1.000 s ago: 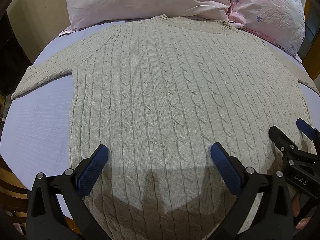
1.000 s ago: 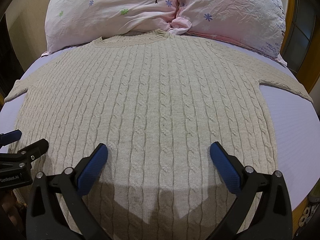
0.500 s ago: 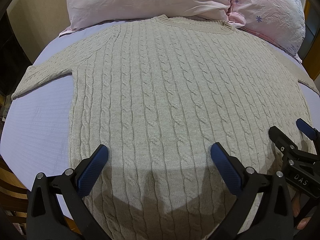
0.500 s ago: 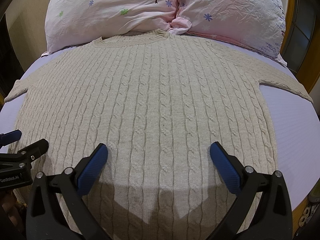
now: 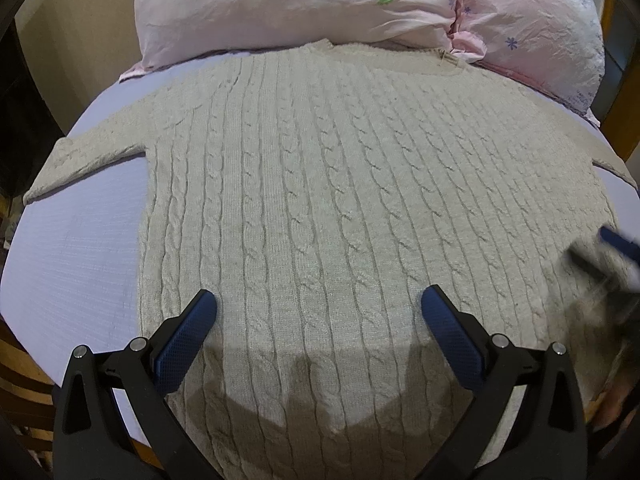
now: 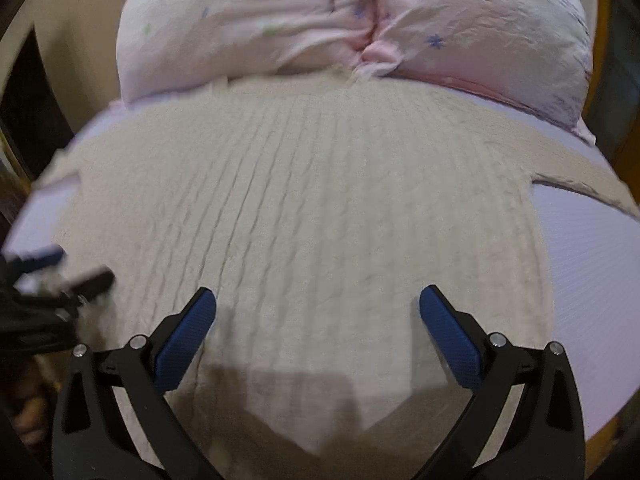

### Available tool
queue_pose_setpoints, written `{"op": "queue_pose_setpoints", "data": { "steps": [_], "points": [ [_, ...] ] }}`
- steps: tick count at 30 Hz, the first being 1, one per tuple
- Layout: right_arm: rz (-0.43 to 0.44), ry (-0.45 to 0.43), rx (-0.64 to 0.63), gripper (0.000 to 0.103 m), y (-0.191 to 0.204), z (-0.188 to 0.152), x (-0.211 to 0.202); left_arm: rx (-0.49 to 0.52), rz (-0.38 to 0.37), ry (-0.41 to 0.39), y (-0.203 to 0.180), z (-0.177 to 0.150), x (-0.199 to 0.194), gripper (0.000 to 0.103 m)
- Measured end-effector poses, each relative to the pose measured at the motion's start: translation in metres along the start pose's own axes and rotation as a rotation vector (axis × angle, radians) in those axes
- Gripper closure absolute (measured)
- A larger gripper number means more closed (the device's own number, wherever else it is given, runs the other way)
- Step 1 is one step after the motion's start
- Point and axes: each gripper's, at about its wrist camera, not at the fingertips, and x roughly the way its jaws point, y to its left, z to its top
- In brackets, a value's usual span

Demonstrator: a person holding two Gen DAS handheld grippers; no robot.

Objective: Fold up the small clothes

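Flat on the bed (image 5: 72, 264) lay the sweater (image 5: 340, 200); its hem was cut off below. Both the left gripper (image 5: 319, 312) and right gripper (image 6: 318, 312) gaped wide, holding nothing; the right view was blurred.

2 pink pillows (image 5: 360, 4) on lilac bedsheet (image 5: 80, 248).

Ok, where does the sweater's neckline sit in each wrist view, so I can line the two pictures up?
Left wrist view: the sweater has its neckline at top centre, just under the pillows.
Right wrist view: the neckline is again at top centre, blurred and slightly left of the middle.
Shared landmark: the seam where the two pink pillows meet, just right of the neckline.
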Motion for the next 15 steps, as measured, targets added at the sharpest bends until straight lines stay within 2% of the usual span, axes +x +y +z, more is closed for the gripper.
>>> {"op": "queue_pose_setpoints", "data": {
  "steps": [2, 4, 5, 6, 8, 9, 12, 15],
  "points": [
    [-0.024, -0.073, 0.12, 0.002, -0.048, 0.019, -0.019, 0.006, -0.004, -0.027, 0.001, -0.003, -0.003, 0.001],
    [-0.064, -0.143, 0.334, 0.002, -0.127, 0.038, -0.035, 0.009, -0.015, -0.061, 0.001, -0.004, -0.005, 0.001],
    [-0.069, -0.154, 0.39, 0.002, -0.148, 0.042, -0.036, 0.011, -0.022, -0.078, 0.001, -0.004, -0.003, 0.001],
    [-0.096, -0.163, 0.507, 0.005, -0.193, 0.049, -0.034, 0.01, -0.053, -0.122, 0.005, -0.003, -0.005, 0.001],
    [-0.157, -0.137, 0.676, 0.039, -0.259, 0.056, -0.025, -0.01, -0.108, -0.174, 0.013, -0.003, -0.009, 0.001],
    [-0.174, -0.121, 0.729, 0.045, -0.28, 0.057, -0.019, -0.051, -0.181, -0.233, 0.024, 0.0, -0.014, 0.001],
    [-0.213, -0.079, 0.875, 0.051, -0.339, 0.064, -0.002, -0.138, -0.268, -0.318, 0.047, 0.005, -0.021, 0.001],
    [-0.233, -0.077, 0.952, 0.054, -0.375, 0.073, 0.011, -0.229, -0.288, -0.378, 0.075, 0.014, -0.025, 0.001]
  ]
}}
